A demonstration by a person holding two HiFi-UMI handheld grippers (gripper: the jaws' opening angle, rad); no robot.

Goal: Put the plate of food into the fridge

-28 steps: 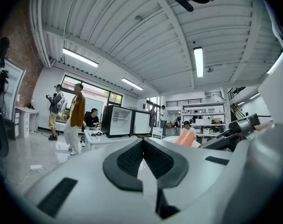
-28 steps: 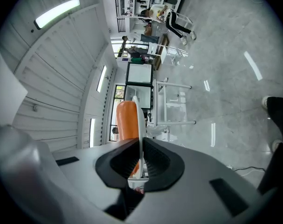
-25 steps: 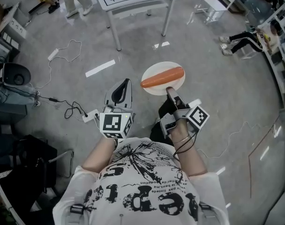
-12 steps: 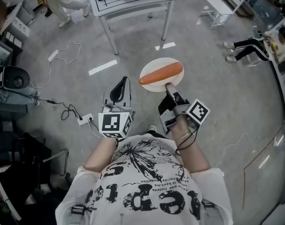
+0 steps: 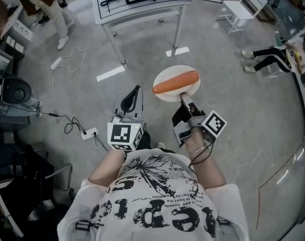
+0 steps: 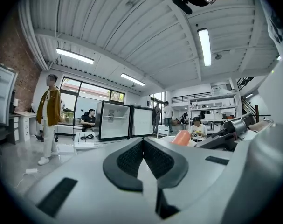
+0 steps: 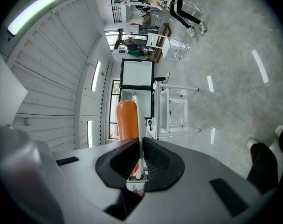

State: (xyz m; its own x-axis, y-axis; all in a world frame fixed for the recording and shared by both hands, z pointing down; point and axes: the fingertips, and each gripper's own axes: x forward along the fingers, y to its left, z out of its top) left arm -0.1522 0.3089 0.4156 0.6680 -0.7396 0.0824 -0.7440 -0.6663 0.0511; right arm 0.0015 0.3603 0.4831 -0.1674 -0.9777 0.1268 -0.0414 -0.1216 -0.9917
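Observation:
A white plate (image 5: 167, 92) carrying a long orange piece of food (image 5: 175, 82) hangs above the floor, and my right gripper (image 5: 182, 95) is shut on its near rim. In the right gripper view the plate (image 7: 136, 113) shows edge-on between the pads, the orange food (image 7: 127, 120) on its left side. My left gripper (image 5: 136, 89) is level beside it, shut and empty; its pads meet (image 6: 142, 146). A small fridge (image 6: 114, 121) with its door swung open stands on a white table (image 6: 92, 142) ahead.
The white table (image 5: 142, 11) stands ahead at the top of the head view. Cables and a power strip (image 5: 89, 133) lie on the floor to my left. A person in a brown coat (image 6: 49, 120) stands left of the table; others sit further back. A white chair (image 5: 241, 6) stands far right.
The table has come a little lower and nearer in the head view. Both grippers keep the same pose, the plate still held in the right one. The person at top left has shifted left.

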